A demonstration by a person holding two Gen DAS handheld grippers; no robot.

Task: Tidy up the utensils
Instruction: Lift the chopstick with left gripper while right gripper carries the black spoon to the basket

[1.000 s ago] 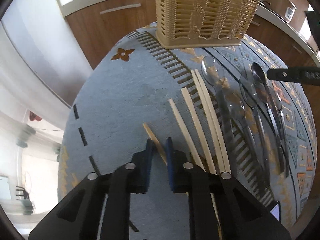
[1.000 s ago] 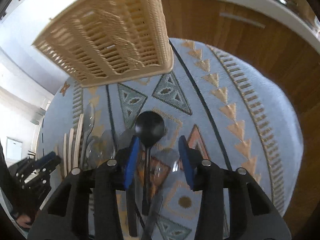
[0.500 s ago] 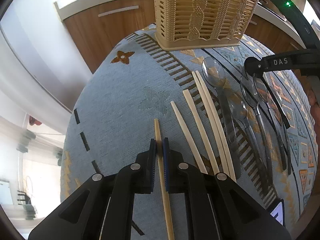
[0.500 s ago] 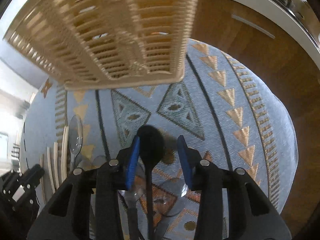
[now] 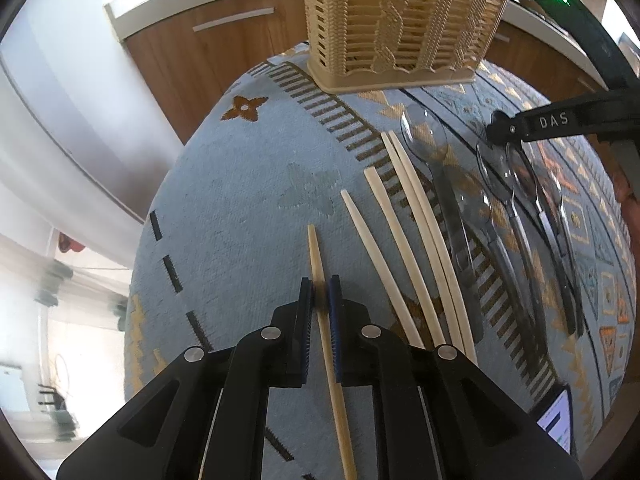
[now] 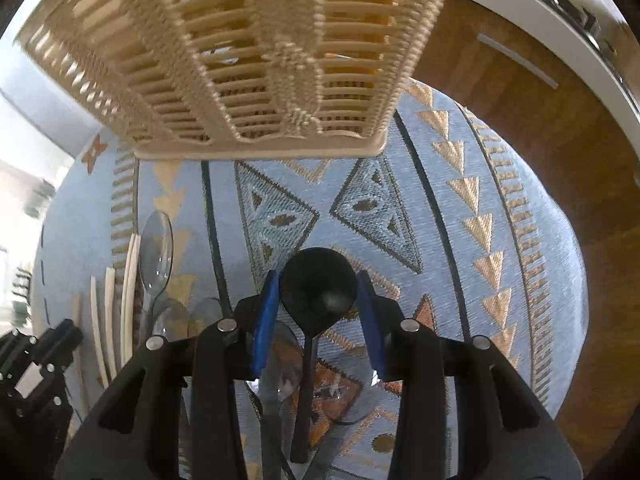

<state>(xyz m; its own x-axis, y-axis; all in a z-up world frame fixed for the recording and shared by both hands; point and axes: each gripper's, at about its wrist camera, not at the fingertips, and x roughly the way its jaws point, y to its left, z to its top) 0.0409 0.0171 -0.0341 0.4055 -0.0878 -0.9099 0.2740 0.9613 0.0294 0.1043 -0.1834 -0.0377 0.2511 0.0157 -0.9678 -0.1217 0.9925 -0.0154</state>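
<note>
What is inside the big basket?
Through the slats of the basket only shadows and light gaps show. No utensil can be made out inside, but its walls cover most of the interior, so I cannot be sure.

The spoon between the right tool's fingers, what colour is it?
Black spoon; the right wrist view shows it best.

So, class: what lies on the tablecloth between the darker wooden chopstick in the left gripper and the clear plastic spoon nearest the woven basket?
Four pale chopsticks, side by side on the patterned blue tablecloth, seen in the left wrist view.
</note>
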